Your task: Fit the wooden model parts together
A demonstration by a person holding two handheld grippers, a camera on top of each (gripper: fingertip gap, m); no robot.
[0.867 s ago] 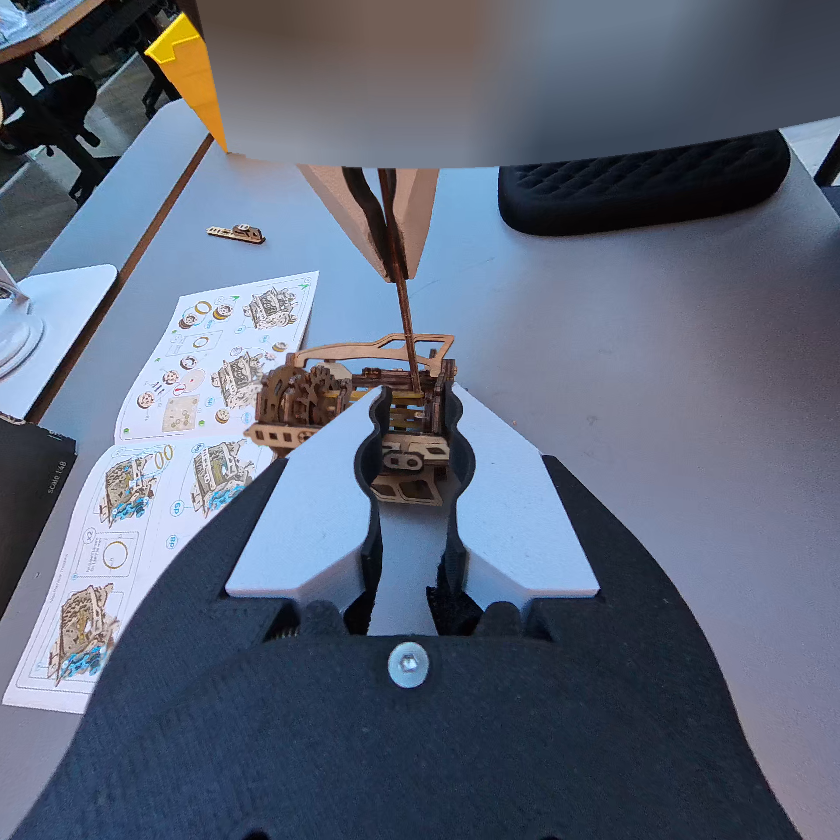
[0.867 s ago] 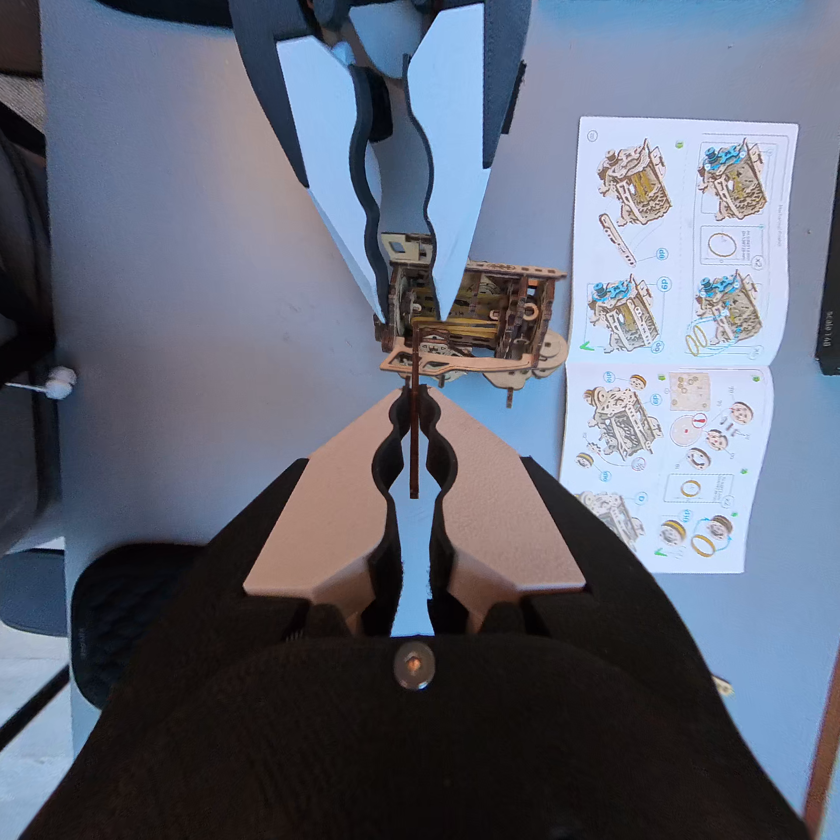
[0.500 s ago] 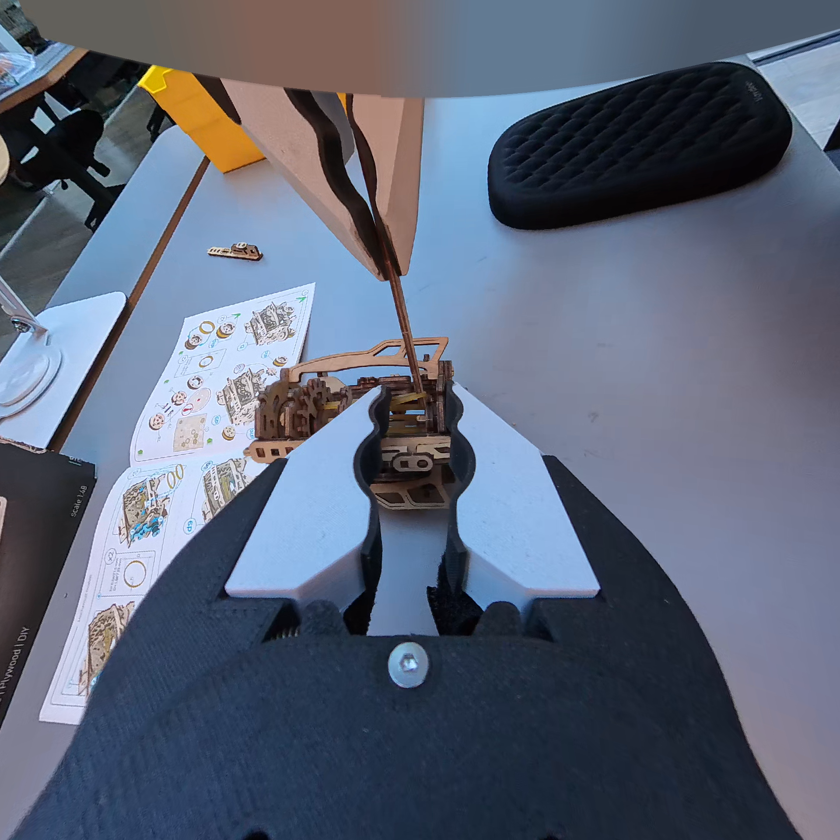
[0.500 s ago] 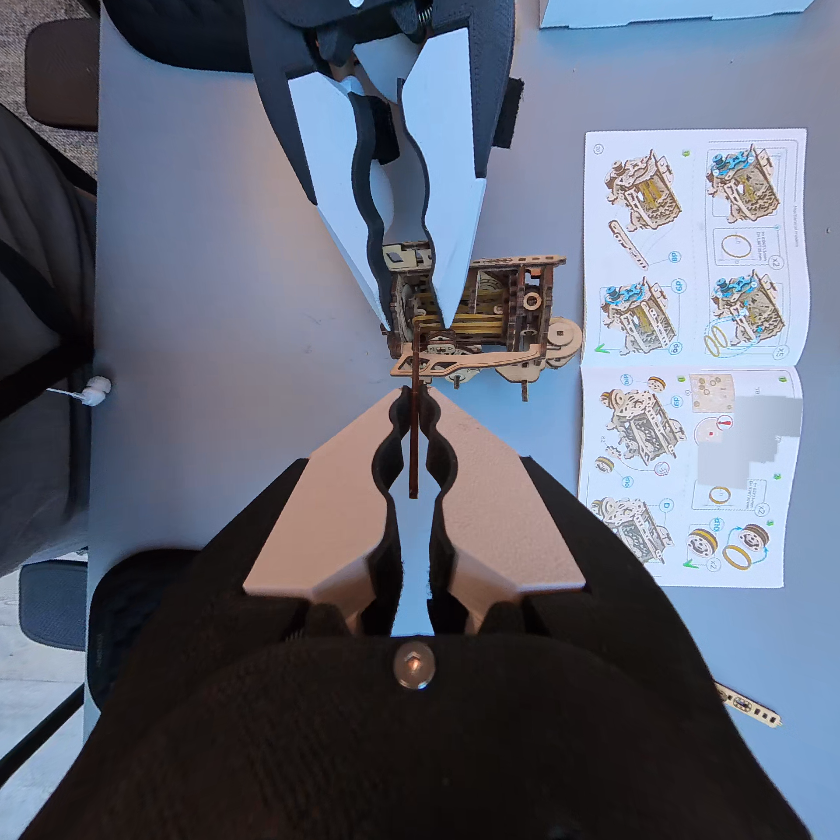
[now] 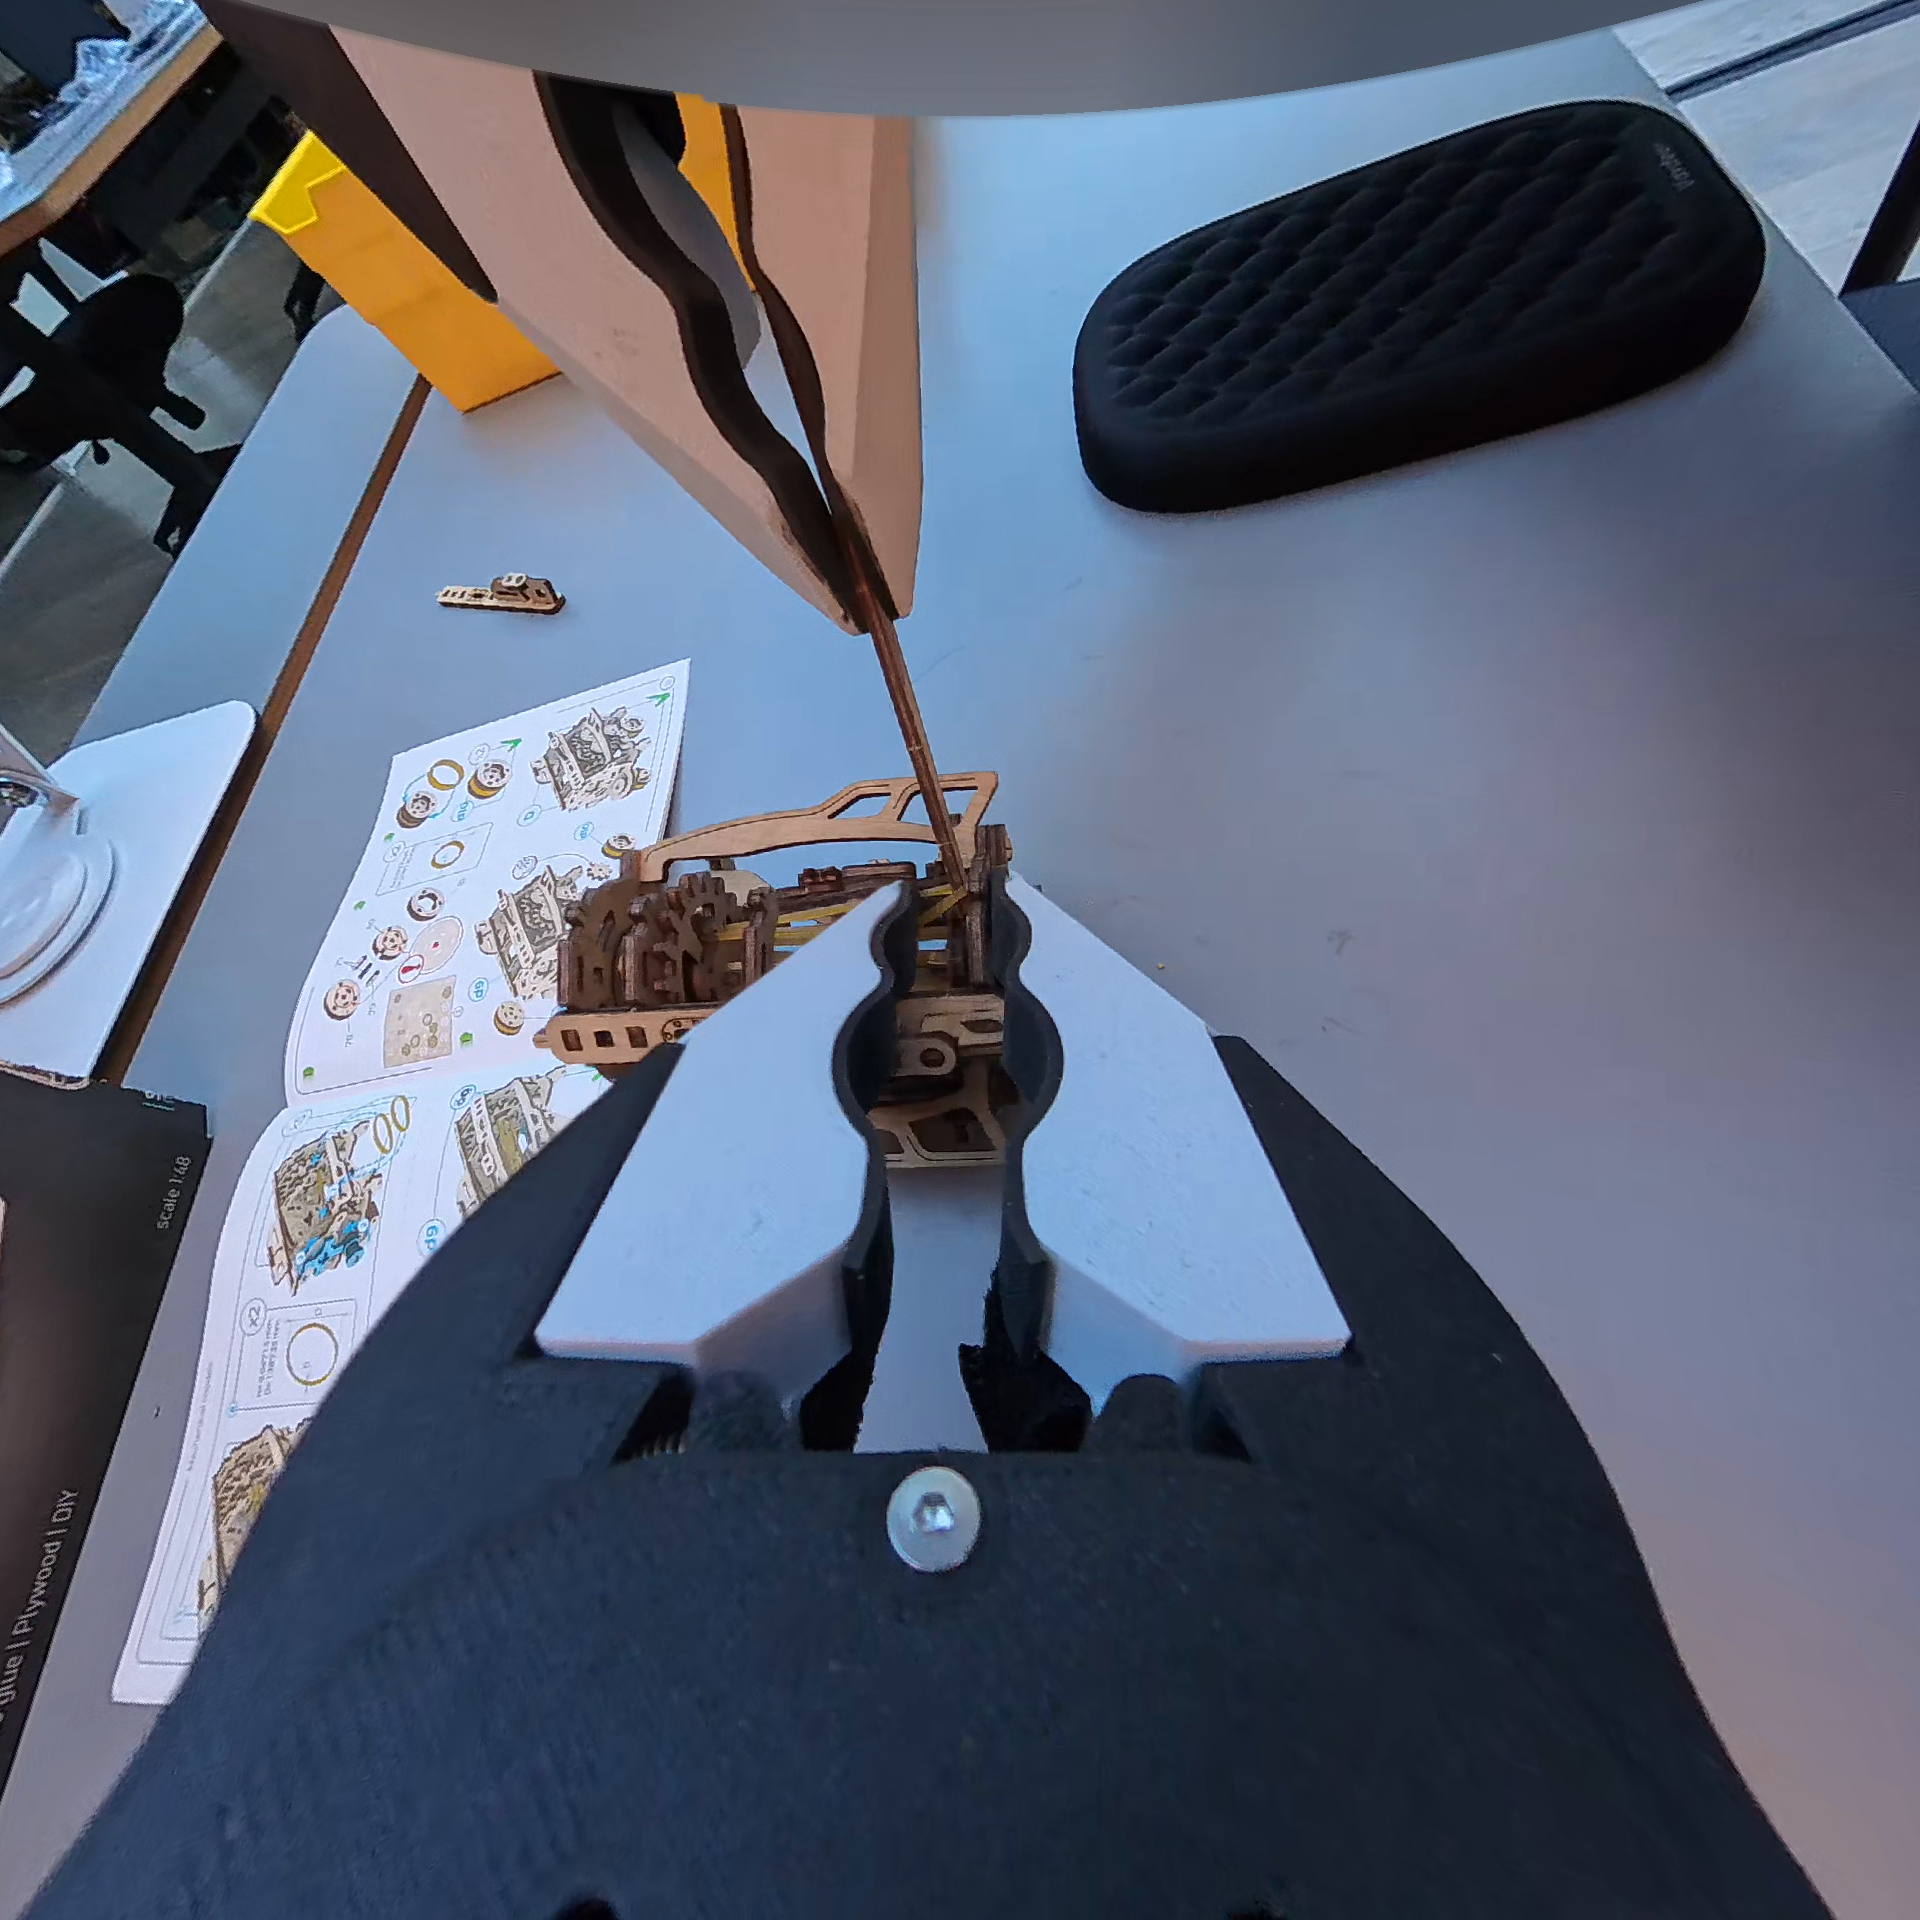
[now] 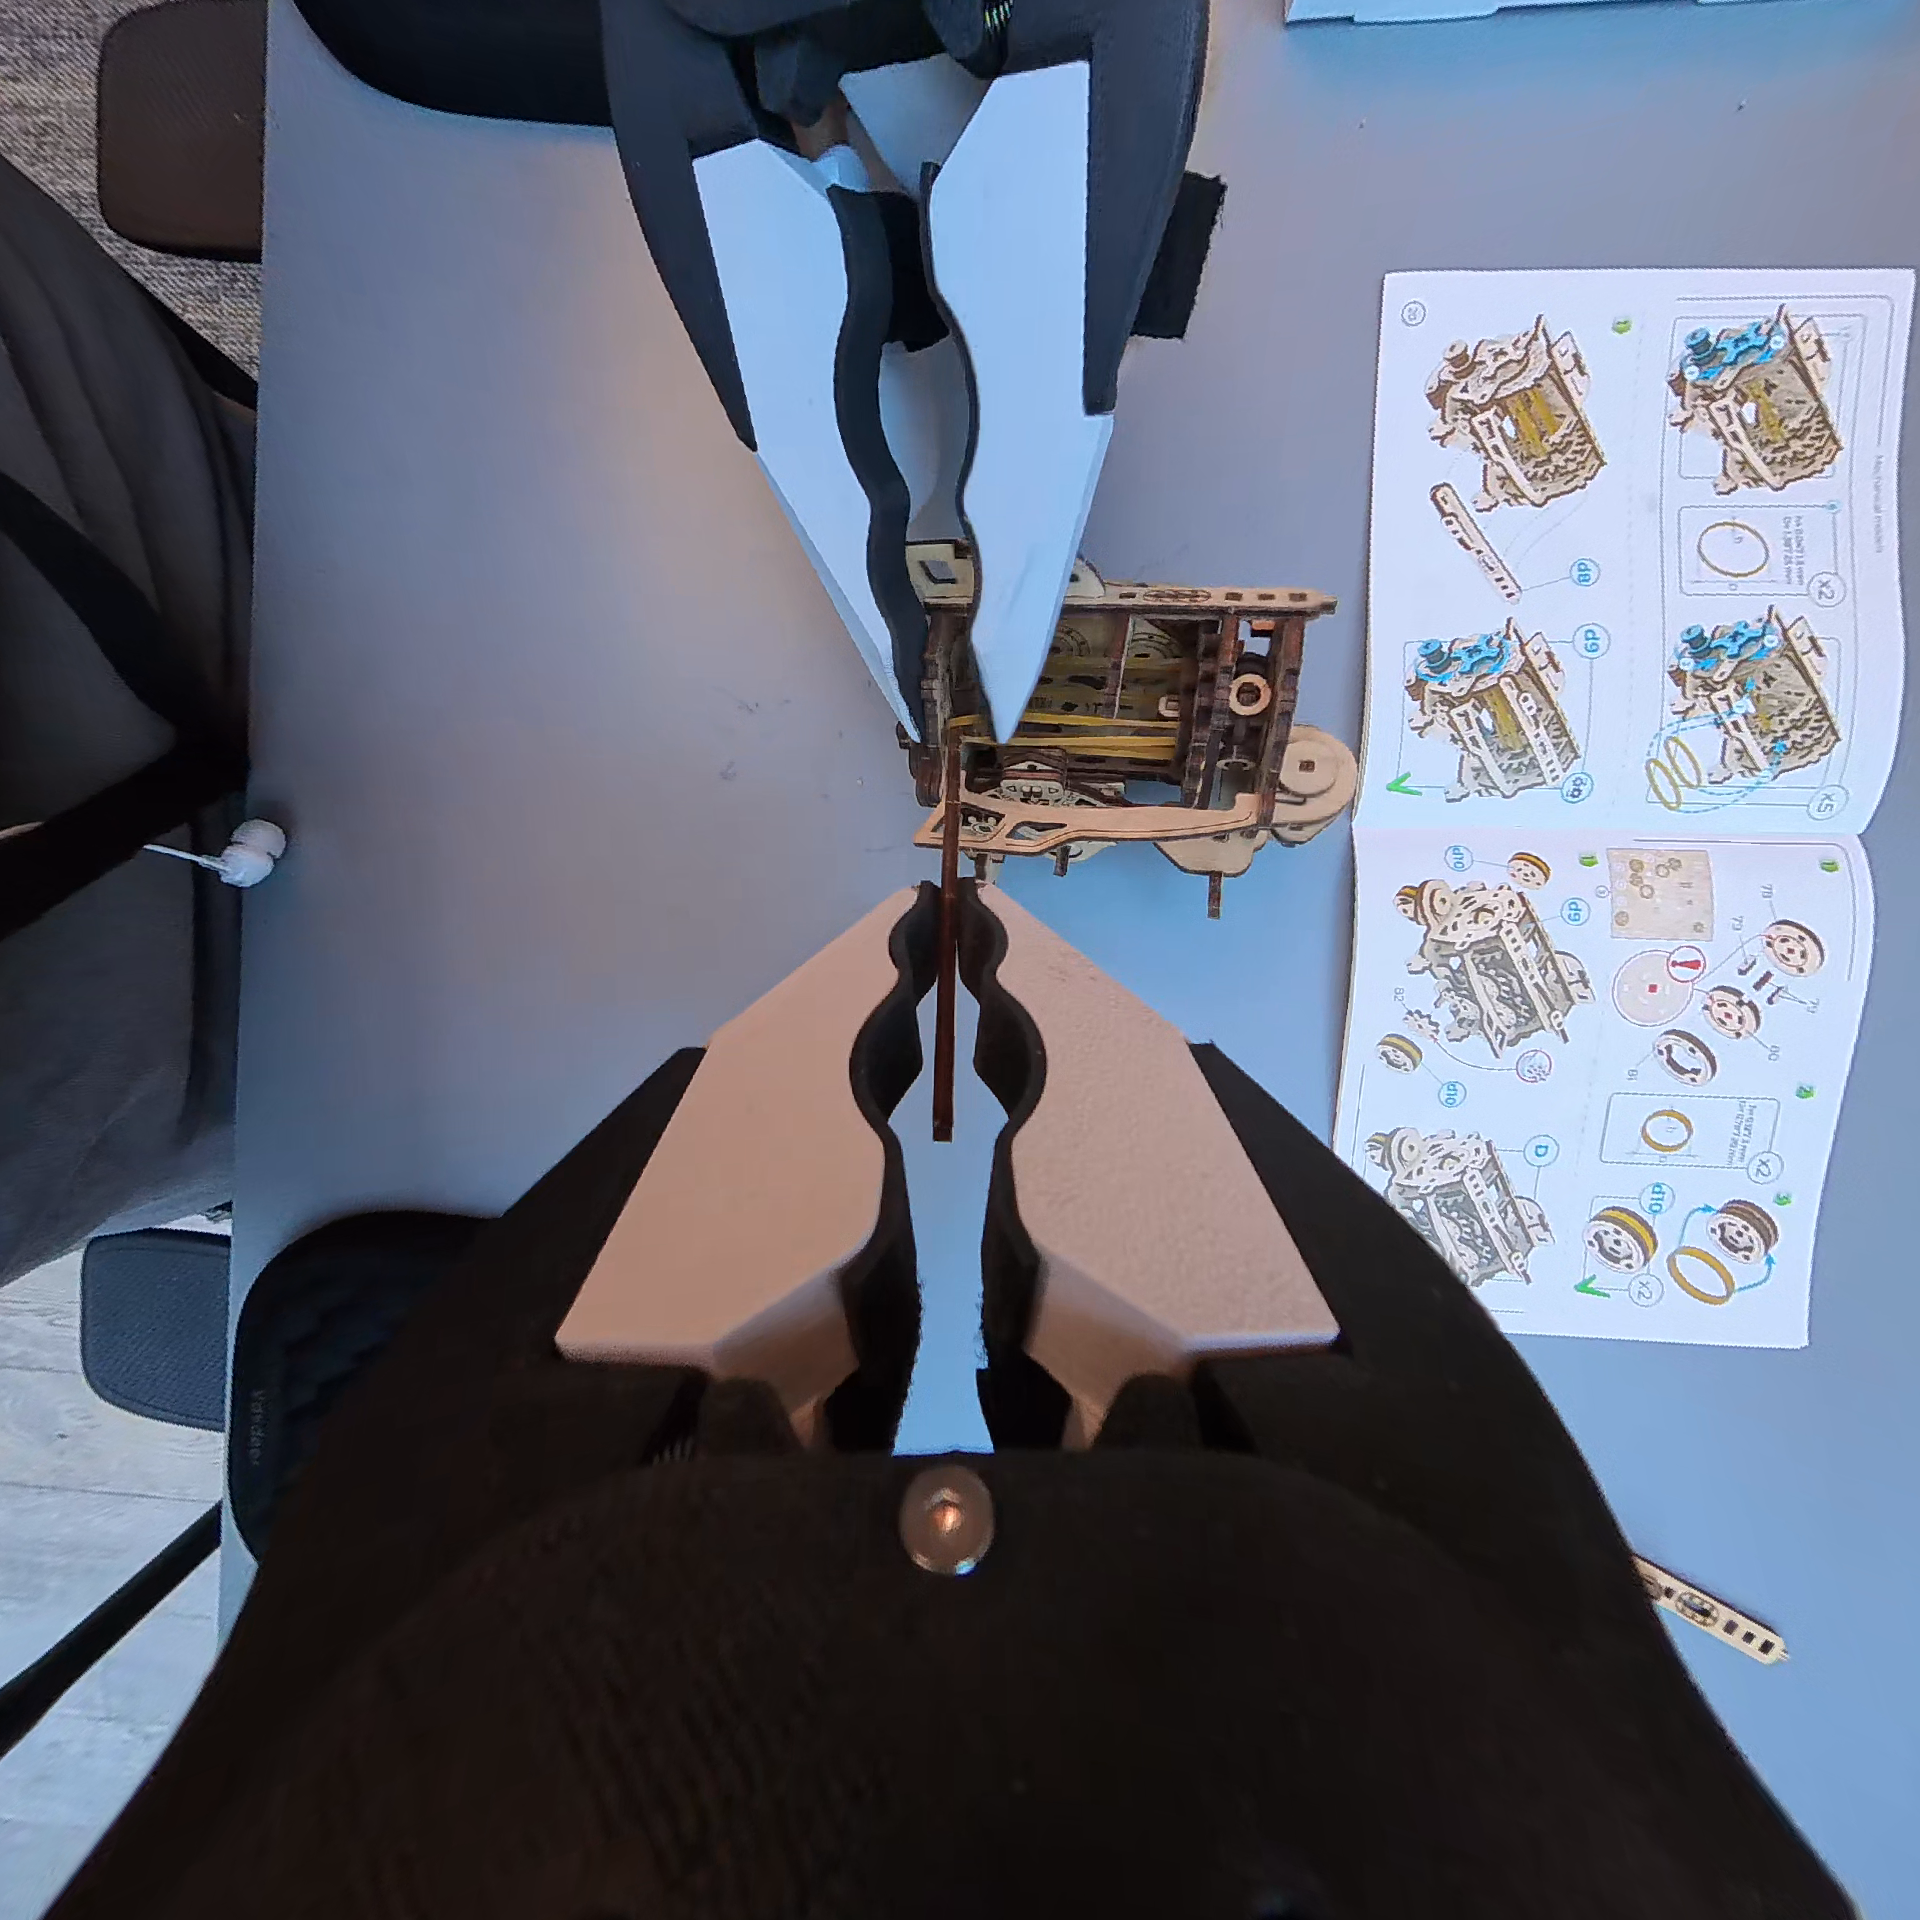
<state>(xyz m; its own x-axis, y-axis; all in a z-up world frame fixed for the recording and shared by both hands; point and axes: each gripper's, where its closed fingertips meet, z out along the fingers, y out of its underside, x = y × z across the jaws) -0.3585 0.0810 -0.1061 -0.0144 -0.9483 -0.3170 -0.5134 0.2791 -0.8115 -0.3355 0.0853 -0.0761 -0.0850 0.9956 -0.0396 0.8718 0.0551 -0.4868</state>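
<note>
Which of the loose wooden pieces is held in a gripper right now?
The thin dark wooden stick, pinched upright in the right gripper, tip at the wooden model. The small flat strip lies alone on the table.

I am looking at a wooden model (image 5: pixel 790 935) of pale and dark laser-cut plywood, with yellow rubber bands showing inside, gripped by my left gripper (image 5: pixel 951 914), whose fingers (image 5: pixel 758 1122) are looking like matt white plastic edged with black rubbery pads. My right gripper (image 6: pixel 943 896) is pinching a thin dark wooden stick (image 6: pixel 943 1018). The grey table (image 5: pixel 1455 831) is appearing smooth and matt. To the left, an instruction sheet (image 5: pixel 499 894) is showing printed paper; ahead, a black quilted pad (image 5: pixel 1413 301) is looking soft.
</note>
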